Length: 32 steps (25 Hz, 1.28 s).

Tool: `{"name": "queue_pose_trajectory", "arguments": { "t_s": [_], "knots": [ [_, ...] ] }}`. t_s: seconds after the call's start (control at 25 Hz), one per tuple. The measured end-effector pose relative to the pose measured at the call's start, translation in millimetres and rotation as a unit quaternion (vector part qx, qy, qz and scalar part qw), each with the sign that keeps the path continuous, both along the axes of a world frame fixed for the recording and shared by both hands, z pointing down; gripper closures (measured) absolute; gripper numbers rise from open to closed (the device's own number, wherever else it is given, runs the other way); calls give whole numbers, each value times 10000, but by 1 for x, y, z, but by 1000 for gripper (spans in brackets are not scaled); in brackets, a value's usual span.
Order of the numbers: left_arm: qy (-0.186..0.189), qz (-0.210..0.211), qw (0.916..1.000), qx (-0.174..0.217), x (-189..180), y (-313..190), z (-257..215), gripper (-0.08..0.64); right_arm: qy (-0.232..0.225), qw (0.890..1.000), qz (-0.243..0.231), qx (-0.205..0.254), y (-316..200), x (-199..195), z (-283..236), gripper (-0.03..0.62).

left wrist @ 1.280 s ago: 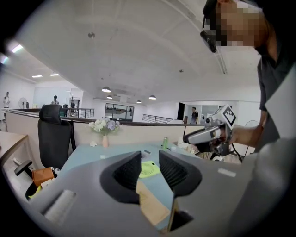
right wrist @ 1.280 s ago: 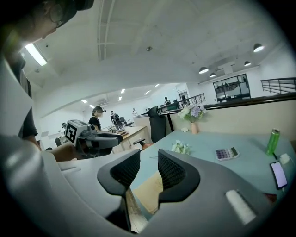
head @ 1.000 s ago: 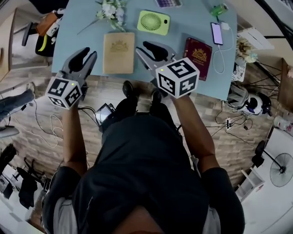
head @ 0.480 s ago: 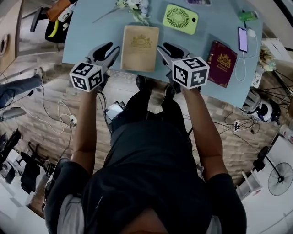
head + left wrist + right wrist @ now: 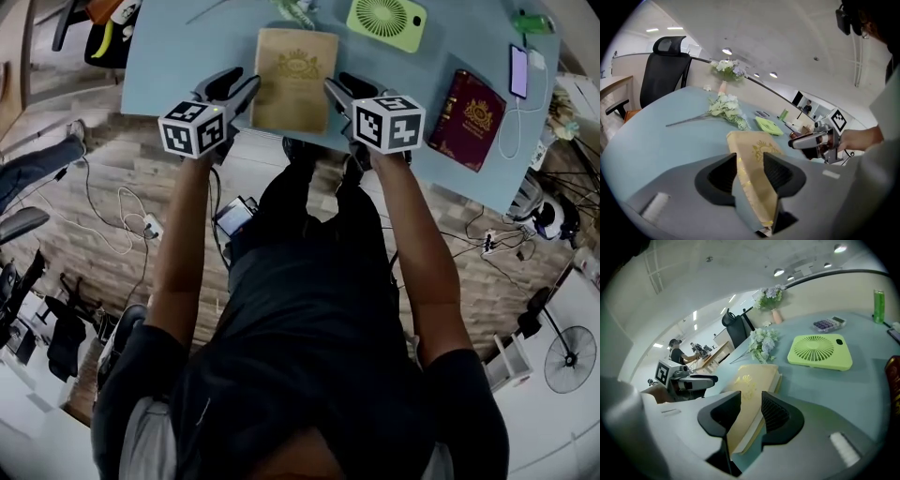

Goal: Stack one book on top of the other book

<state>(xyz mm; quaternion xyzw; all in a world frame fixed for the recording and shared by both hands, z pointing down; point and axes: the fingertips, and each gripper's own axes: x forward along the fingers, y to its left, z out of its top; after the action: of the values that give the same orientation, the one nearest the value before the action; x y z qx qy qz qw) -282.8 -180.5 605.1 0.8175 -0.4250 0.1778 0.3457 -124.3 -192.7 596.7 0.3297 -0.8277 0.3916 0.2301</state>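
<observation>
A tan book with a gold crest lies flat at the near edge of the blue table. A dark red book lies to its right, apart from it. My left gripper is open at the tan book's near left corner. In the left gripper view the tan book runs between the jaws of the left gripper. My right gripper is open at the near right corner. There the tan book, page edge showing, lies between the jaws of the right gripper.
A green fan and a spray of white flowers lie behind the tan book. A phone on a white cable sits past the red book. An office chair stands at the table's far left. Cables cover the floor below.
Both grippers have moved forward from in front of the table to the tan book's two near corners. The books have not moved.
</observation>
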Motion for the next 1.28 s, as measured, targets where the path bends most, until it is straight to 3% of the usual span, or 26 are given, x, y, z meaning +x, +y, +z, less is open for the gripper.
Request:
{"name": "queue_pose_trajectory", "arguments": {
  "t_s": [0.36, 0.6, 1.04, 1.28],
  "knots": [
    [13, -117, 9995, -308, 4, 4, 36, 364, 44, 9994, -11, -337, 3, -7, 39, 471],
    [681, -511, 9954, -437, 11, 3, 45, 364, -267, 9982, 222, -481, 3, -9, 42, 478],
    [73, -512, 9986, -55, 23, 15, 11, 364, -358, 9983, 432, -123, 4, 3, 1, 518],
    [-12, -430, 9988, 242, 43, 13, -20, 365, -422, 9974, 566, 164, 6, 23, -31, 520]
  ]
}}
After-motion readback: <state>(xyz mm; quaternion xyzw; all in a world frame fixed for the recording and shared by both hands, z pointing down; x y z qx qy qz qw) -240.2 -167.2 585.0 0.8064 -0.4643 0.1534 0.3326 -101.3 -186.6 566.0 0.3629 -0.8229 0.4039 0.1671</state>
